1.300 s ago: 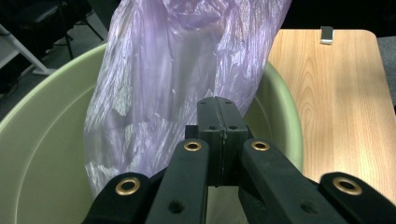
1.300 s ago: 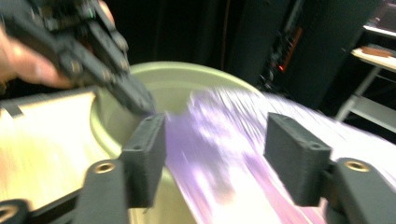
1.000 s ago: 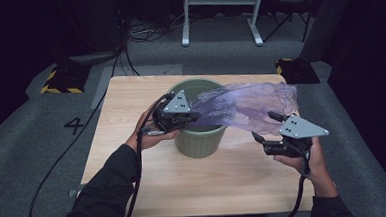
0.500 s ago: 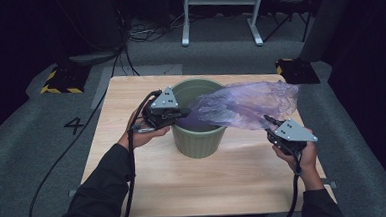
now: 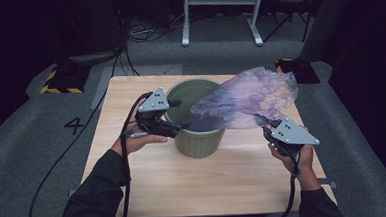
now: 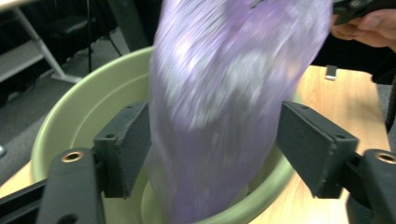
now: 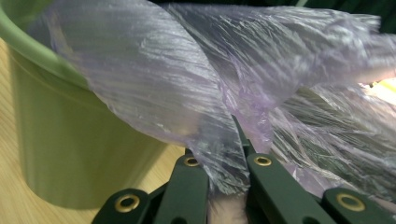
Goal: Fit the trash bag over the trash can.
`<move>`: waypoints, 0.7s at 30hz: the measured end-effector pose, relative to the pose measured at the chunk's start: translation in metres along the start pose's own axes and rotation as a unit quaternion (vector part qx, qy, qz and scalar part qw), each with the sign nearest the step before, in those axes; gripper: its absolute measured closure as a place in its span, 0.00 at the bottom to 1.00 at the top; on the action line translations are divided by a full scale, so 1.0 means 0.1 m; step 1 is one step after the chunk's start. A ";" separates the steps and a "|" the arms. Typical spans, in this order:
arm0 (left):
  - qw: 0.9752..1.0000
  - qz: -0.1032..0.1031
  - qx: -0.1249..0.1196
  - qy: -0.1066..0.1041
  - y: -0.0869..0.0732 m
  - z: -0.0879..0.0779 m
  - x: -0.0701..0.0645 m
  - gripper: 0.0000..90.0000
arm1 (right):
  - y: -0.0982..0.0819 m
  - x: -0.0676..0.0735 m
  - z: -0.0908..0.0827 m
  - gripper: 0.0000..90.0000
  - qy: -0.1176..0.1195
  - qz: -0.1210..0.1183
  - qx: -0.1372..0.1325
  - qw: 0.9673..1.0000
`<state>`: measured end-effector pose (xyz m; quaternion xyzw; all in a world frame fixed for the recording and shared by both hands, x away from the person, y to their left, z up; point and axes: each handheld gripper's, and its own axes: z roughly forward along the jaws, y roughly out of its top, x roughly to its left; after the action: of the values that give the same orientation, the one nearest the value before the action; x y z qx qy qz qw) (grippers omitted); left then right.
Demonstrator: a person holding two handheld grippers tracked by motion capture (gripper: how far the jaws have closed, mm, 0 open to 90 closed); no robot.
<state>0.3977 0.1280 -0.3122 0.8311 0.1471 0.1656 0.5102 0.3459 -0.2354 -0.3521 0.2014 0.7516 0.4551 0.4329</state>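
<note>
Since a second ago, purple bag [image 5: 250, 99] swung off bin [image 5: 197, 138] mouth, one end dipping inside. Right claw [image 5: 262, 122] just closed, pinching bag; left claw [image 5: 181, 125] just opened — bag loose between jaws. Lining still ahead.

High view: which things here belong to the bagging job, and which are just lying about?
In the job:
- purple bag, pinched in the right gripper
- green bin on the table
- left gripper, jaws just opened, bag between them

Lying about:
- white stand
- striped floor block
- floor cables
</note>
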 end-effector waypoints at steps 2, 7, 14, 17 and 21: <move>1.000 0.008 -0.005 -0.009 0.05 0.02 -0.07 0.27 | 0.08 0.04 0.02 1.00 0.009 -0.002 -0.007 1.000; 0.999 0.030 -0.015 -0.022 0.19 0.10 -0.28 0.28 | 0.24 0.14 0.07 1.00 0.028 -0.008 -0.019 0.999; 0.999 0.046 0.015 0.008 0.28 0.22 -0.37 0.60 | 0.44 0.32 0.09 0.98 0.059 -0.021 -0.034 0.997; 0.998 0.062 0.015 0.010 0.24 0.21 -0.38 0.82 | 0.48 0.38 0.08 0.97 0.073 -0.022 -0.040 0.996; 0.997 0.072 0.012 0.013 0.17 0.15 -0.35 0.99 | 0.49 0.44 0.05 0.94 0.084 -0.016 -0.054 0.995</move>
<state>0.3735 0.0939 -0.3074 0.8434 0.0957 0.2106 0.4849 0.3217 -0.1779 -0.3318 0.1267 0.7629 0.5032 0.3857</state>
